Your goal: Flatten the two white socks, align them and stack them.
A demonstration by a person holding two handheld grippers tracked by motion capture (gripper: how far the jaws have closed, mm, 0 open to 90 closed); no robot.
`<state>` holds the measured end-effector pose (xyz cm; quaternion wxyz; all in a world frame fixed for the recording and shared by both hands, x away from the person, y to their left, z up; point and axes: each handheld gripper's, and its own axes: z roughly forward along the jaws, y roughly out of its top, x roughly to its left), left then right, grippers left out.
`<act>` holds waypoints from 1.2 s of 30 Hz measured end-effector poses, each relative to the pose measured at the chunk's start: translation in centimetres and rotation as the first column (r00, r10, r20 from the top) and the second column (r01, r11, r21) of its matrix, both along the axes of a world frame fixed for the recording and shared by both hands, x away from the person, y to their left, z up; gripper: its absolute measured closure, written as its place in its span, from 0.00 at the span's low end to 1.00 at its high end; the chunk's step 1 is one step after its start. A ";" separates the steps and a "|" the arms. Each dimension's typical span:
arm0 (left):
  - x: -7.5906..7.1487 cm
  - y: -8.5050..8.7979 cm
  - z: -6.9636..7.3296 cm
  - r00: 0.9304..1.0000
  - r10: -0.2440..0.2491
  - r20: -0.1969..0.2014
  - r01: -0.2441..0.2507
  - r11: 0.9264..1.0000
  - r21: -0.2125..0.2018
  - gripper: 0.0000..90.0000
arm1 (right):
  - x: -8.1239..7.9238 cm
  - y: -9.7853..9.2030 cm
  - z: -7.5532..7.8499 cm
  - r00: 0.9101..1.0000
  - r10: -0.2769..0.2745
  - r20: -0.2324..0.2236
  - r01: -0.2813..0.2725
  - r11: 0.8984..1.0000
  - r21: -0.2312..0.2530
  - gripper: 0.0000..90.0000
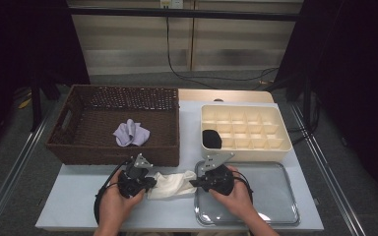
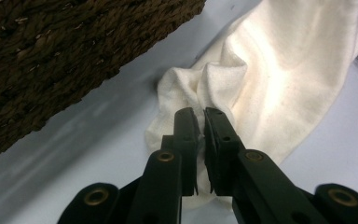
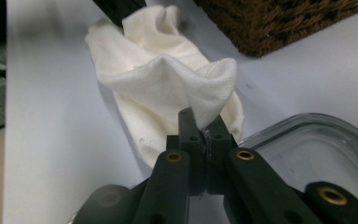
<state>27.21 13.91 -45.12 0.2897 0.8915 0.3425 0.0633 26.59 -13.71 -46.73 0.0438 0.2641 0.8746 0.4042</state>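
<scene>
A white cloth (image 1: 171, 184) lies crumpled on the pale table near its front edge, stretched between both grippers. My left gripper (image 1: 150, 183) is shut on the cloth's left end; in the left gripper view its jaws (image 2: 201, 112) pinch a fold of the cloth (image 2: 270, 84). My right gripper (image 1: 195, 183) is shut on the cloth's right end, at the left rim of the clear tray. In the right gripper view its jaws (image 3: 203, 119) nip a raised corner of the cloth (image 3: 168, 79).
A brown woven basket (image 1: 69, 128) stands behind the left gripper, with a purple cloth (image 1: 131, 132) inside. A cream divided box (image 1: 246, 129) at the back right holds a black item (image 1: 211, 139) in one compartment. The clear tray (image 1: 275, 196) lies at the front right.
</scene>
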 end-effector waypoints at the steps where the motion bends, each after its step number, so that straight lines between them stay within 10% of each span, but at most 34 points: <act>1: 0.0 0.0 0.0 1.000 0.001 0.000 -0.001 1.000 0.002 0.93 | 0.1 0.0 0.2 1.000 0.001 -0.005 -0.001 1.000 0.008 0.99; 12: 0.0 -0.1 0.0 1.000 0.002 -0.007 -0.002 1.000 -0.005 0.93 | 1.4 3.0 -0.8 0.998 0.044 -0.038 -0.044 0.999 -0.018 0.94; 18: 0.0 -0.1 0.0 1.000 0.001 -0.007 -0.001 1.000 -0.008 0.93 | 1.4 1.2 0.1 1.000 0.017 -0.024 -0.016 0.999 0.030 0.78; 24: 0.1 -0.1 0.0 1.000 0.004 -0.009 -0.004 1.000 -0.006 0.93 | 1.0 -0.5 1.3 1.000 0.011 -0.002 -0.011 0.999 0.045 0.83; 36: 0.1 0.0 -0.1 1.000 0.000 -0.003 0.000 1.000 -0.013 0.93 | 0.7 1.2 -0.4 0.999 0.049 -0.010 -0.049 0.997 -0.061 0.84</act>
